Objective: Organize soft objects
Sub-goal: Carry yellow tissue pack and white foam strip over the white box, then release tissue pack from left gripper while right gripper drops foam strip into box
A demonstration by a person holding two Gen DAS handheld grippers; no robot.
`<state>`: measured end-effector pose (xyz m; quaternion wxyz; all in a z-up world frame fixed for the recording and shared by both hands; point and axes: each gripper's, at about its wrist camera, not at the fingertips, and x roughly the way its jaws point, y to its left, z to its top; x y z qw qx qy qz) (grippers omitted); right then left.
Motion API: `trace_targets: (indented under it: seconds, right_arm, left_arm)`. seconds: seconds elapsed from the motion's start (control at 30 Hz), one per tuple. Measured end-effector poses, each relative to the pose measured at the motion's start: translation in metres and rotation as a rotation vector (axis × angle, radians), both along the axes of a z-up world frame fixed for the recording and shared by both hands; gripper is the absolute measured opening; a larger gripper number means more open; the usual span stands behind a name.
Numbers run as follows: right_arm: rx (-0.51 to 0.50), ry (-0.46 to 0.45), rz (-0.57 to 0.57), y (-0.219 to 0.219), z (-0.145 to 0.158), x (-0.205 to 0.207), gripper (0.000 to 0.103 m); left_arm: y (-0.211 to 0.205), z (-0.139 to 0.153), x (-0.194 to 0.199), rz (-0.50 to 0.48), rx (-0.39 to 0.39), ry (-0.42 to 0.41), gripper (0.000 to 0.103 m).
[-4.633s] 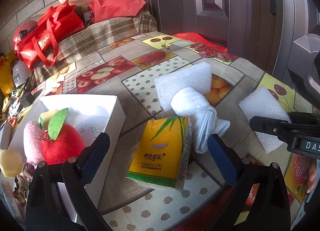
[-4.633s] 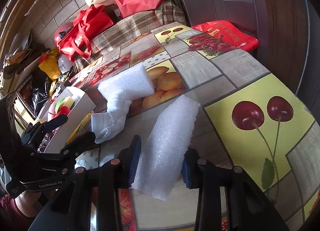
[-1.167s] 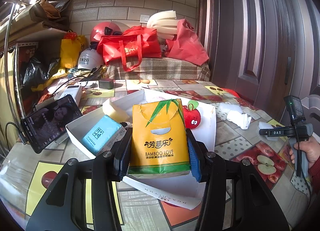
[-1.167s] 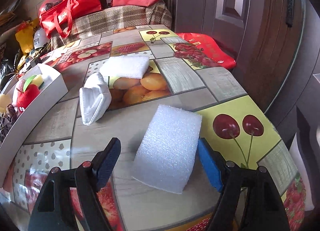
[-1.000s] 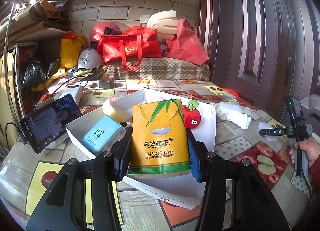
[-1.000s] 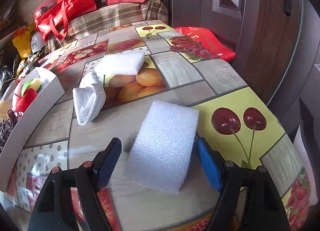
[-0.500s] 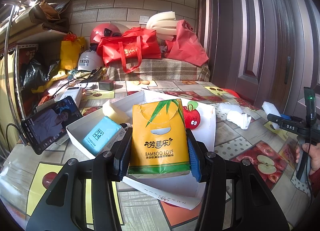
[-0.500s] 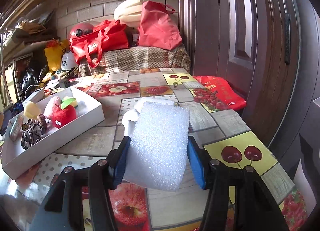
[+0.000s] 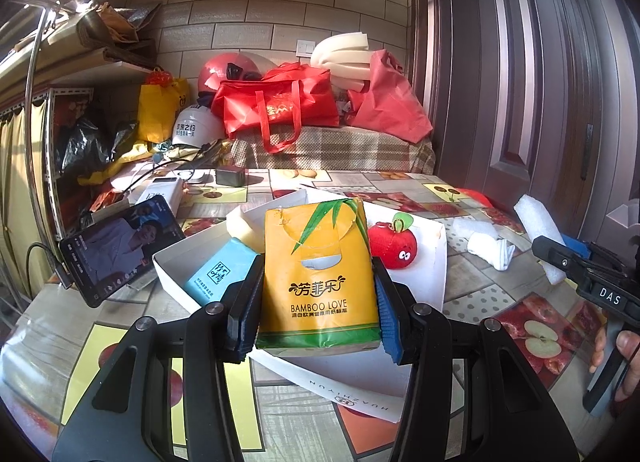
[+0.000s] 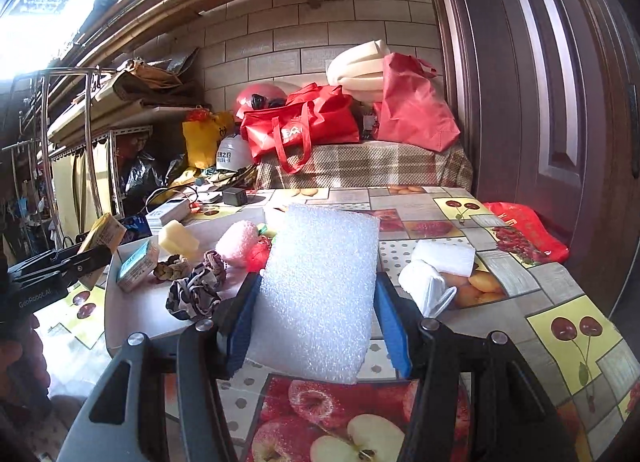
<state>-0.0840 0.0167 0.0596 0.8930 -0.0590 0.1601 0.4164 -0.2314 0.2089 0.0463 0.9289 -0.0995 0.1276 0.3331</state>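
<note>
Gripping a yellow tissue pack (image 9: 318, 276) dead centre, the left tool (image 9: 316, 314) has its two blue pads closed snug on the pack's sides. The pack is orange-yellow with green bamboo leaves up top, a green band at the bottom and a torn opening in the middle. It reads "BAMBOO LOVE" under some Chinese characters. It stands upright between the pads, long axis running away from the tool, held over the near edge of the white box (image 9: 434, 274). Just beyond the tool in the box sit a light blue packet (image 9: 218, 274) (Chinese writing, can't read it) and a red plush apple (image 9: 392, 240) to the right.

The right tool (image 10: 316, 326) is clamped on a white foam sheet (image 10: 320, 290), bubbly texture, rectangular, standing upright with its long axis pointing up and away, lifted off the counter (image 10: 560, 322). Ahead to its right lie a folded white cloth (image 10: 424, 282) and another foam piece (image 10: 444, 256).
</note>
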Motion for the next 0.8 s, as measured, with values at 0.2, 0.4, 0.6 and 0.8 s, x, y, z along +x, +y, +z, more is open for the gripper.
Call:
trace_targets:
  seconds: [0.2,0.4,0.6,0.8]
  right_arm:
    - [-0.03,0.008,0.06,0.023,-0.006,-0.008,0.056]
    - [-0.052,-0.024,0.138,0.058,-0.008,-0.014,0.056]
    - [-0.069,0.007,0.196,0.1,-0.011,-0.007,0.056]
    - [-0.086,0.006,0.204,0.134,-0.013,0.0,0.056]
  left_arm:
    - [0.008,-0.001,-0.002,0.034,0.019,0.019,0.049]
    - [0.026,-0.003,0.009,0.047,0.045,0.06,0.049]
    - [0.051,-0.005,0.031,0.049,0.035,0.096,0.049]
    - [0.076,-0.003,0.042,0.091,0.01,0.067,0.049]
